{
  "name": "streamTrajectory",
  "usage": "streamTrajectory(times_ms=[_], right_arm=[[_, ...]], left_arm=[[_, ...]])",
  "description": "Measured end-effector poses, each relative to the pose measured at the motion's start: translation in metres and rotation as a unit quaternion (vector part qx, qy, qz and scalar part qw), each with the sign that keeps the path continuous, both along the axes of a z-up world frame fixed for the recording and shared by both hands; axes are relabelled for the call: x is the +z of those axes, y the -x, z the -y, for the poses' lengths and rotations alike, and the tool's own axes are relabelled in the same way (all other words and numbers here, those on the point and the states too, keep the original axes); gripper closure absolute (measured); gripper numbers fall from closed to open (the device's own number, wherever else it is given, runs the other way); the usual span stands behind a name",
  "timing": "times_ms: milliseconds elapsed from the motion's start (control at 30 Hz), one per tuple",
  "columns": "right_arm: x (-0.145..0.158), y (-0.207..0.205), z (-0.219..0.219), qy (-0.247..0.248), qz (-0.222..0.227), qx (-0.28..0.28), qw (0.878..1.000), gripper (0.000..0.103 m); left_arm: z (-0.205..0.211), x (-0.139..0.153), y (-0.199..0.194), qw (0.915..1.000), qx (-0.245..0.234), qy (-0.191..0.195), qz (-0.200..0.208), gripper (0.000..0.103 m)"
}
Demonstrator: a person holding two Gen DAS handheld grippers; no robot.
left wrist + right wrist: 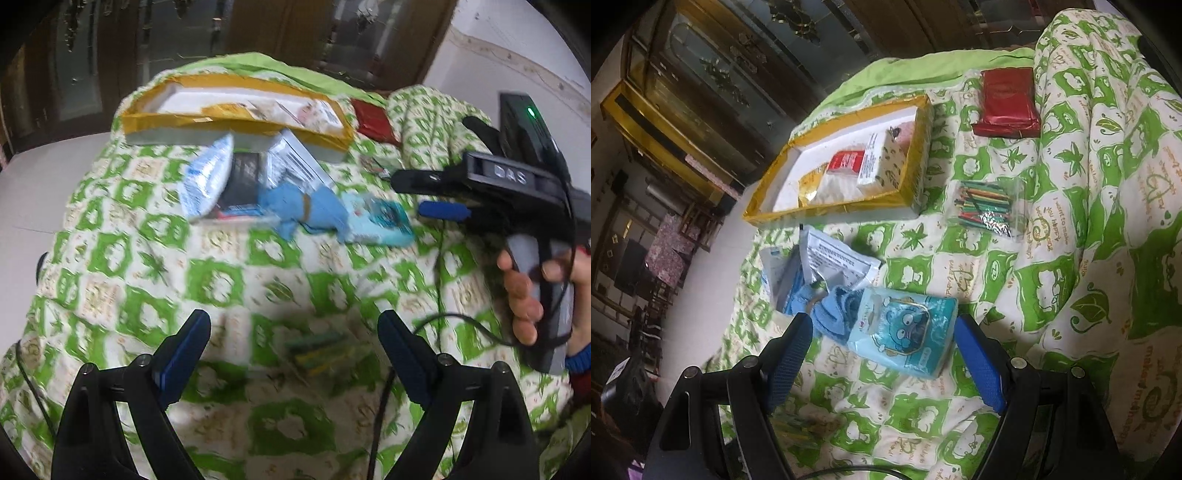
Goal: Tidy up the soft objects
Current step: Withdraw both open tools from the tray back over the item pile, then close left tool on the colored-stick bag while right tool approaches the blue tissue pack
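Soft objects lie scattered on a bed under a green and white quilt (1052, 258), waiting to be sorted.

Nearest, the right gripper (882, 350) hangs over the quilt with its jaws wide apart and nothing between them. Just beyond its tips lies a teal tissue pack (905, 332) with a cartoon face, likely the next thing to pick up, since the jaws frame it.

The left gripper (293, 354) also has its jaws spread wide and empty, above a small bag of coloured sticks (319, 350) that is blurred in its view.

Touching the tissue pack is a blue cloth (834, 314), and against that a heap of white and blue pouches (834, 266).

A second bag of coloured sticks (988, 206) lies alone to the right.

Further off sits a shallow yellow-edged box (916, 147), already holding a few packets, so it seems to be the collecting place.

Farthest, a red packet (1006, 103) rests near the bed's edge.
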State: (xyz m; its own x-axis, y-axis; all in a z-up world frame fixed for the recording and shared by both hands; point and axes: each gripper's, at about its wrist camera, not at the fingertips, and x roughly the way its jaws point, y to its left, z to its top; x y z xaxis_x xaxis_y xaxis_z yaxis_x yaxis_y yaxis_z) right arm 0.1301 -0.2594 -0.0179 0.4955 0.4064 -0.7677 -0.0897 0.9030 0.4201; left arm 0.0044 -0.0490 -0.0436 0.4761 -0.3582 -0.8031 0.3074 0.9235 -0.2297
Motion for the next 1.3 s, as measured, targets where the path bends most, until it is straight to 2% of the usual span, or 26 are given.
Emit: streamTrajectory(times_ms=[200, 333, 400, 433, 500, 633, 700, 800, 1000, 1133, 1233, 1300], right_arm=[[-0.007, 0.001, -0.023, 0.081, 0.001, 0.038, 0.996, 0.02], [-0.013, -0.001, -0.028, 0.108, -0.002, 0.041, 0.993, 0.02], [-0.017, -0.003, -0.031, 0.119, -0.005, 0.045, 0.992, 0.02], [-0.02, -0.005, -0.034, 0.128, -0.009, 0.05, 0.991, 0.02], [-0.026, -0.007, -0.041, 0.146, -0.016, 0.059, 0.987, 0.02], [-0.034, -0.011, -0.05, 0.176, -0.017, 0.066, 0.982, 0.022], [-0.035, -0.013, -0.048, 0.181, -0.017, 0.059, 0.982, 0.036], [-0.036, -0.016, -0.041, 0.168, -0.025, 0.047, 0.984, 0.053], [-0.035, -0.02, -0.03, 0.144, -0.03, 0.04, 0.988, 0.058], [-0.035, -0.014, -0.029, 0.098, -0.054, 0.081, 0.99, 0.056], [-0.029, -0.011, -0.032, 0.081, -0.061, 0.101, 0.99, 0.054], [-0.021, -0.012, -0.029, 0.083, -0.056, 0.101, 0.99, 0.039]], left_arm=[[0.015, -0.006, 0.007, 0.9995, -0.029, -0.011, -0.01, 0.012], [0.019, -0.012, 0.007, 0.999, -0.035, -0.022, -0.016, 0.012], [0.021, -0.015, 0.007, 0.9989, -0.035, -0.028, -0.018, 0.018], [0.022, -0.017, 0.007, 0.9986, -0.038, -0.029, -0.022, 0.029], [0.026, -0.021, 0.005, 0.9979, -0.044, -0.033, -0.033, 0.041], [0.028, -0.024, 0.006, 0.9973, -0.053, -0.037, -0.034, 0.052], [0.027, -0.023, 0.007, 0.9976, -0.051, -0.033, -0.034, 0.056], [0.025, -0.022, 0.004, 0.9982, -0.043, -0.028, -0.031, 0.06], [0.014, -0.016, 0.001, 0.9995, -0.017, -0.018, -0.02, 0.062], [0.008, -0.017, -0.001, 0.9996, -0.005, -0.011, -0.027, 0.062], [0.009, -0.017, -0.001, 0.9996, -0.006, -0.011, -0.026, 0.062], [0.009, -0.017, -0.001, 0.9996, -0.006, -0.01, -0.026, 0.062]])
